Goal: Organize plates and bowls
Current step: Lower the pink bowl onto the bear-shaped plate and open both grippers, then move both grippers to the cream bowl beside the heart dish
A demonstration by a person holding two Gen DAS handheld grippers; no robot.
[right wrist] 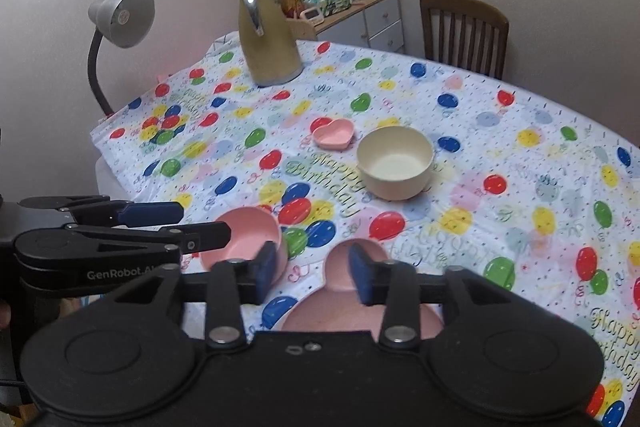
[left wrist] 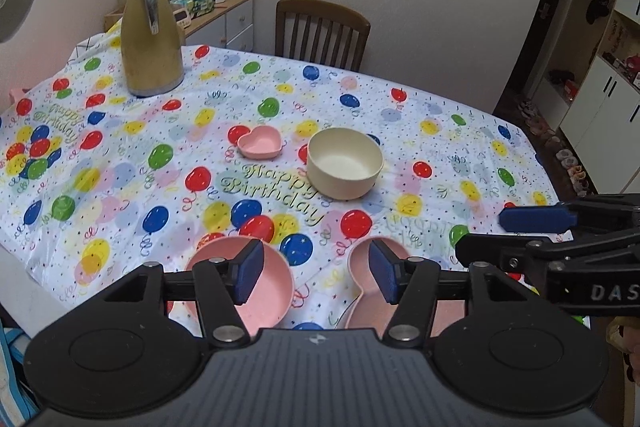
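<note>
Left wrist view: the left gripper [left wrist: 316,273] hangs about half open with nothing between its blue pads, above the desk's [left wrist: 460,131] near edge. Below it sit a round pink plastic bowl [left wrist: 264,287] and, to its right, a pink lobed plastic plate [left wrist: 362,267]. A cream round bowl [left wrist: 344,163] and a small pink heart-shaped dish [left wrist: 260,141] stand mid-desk, a tall yellow thermos jug [left wrist: 151,39] at the far left corner.

Right wrist view: the right gripper [right wrist: 314,273] is likewise half open and empty over the lobed plate, with the left gripper beside it.

Home dining room: birthday tablecloth [left wrist: 120,163], wooden chair [left wrist: 320,31], sideboard [right wrist: 380,15].
</note>
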